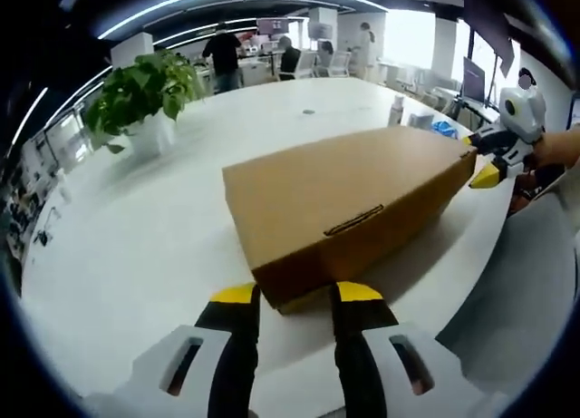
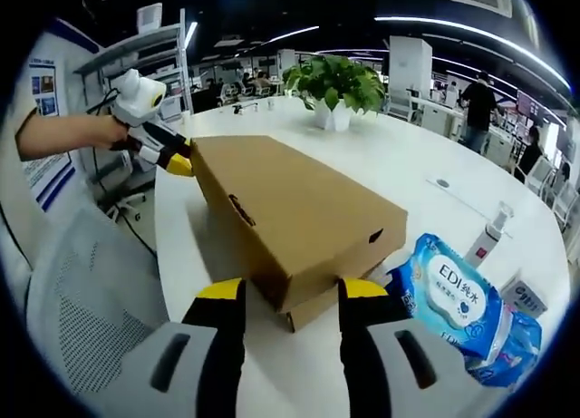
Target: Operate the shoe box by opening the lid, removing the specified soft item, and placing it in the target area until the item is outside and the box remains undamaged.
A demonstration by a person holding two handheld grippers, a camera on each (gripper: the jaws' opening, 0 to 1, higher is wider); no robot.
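Note:
A brown cardboard shoe box (image 1: 344, 191) lies on the white round table (image 1: 136, 246) with its lid down. My left gripper (image 1: 296, 296) is open, its yellow-tipped jaws on either side of the box's near bottom corner. My right gripper (image 1: 489, 164) meets the far end of the box. In the right gripper view the shoe box (image 2: 290, 218) runs away from me, and my right gripper (image 2: 292, 291) is open around its near corner, where the lid's edge overhangs the base. A hand holds my left gripper (image 2: 168, 157) at the far corner.
A potted plant (image 1: 140, 92) (image 2: 335, 82) stands on the table beyond the box. A blue wet-wipes pack (image 2: 453, 300) and a small spray bottle (image 2: 489, 232) lie to the right of my right gripper. A grey mesh chair (image 2: 82, 291) is at the table's edge. People stand far behind.

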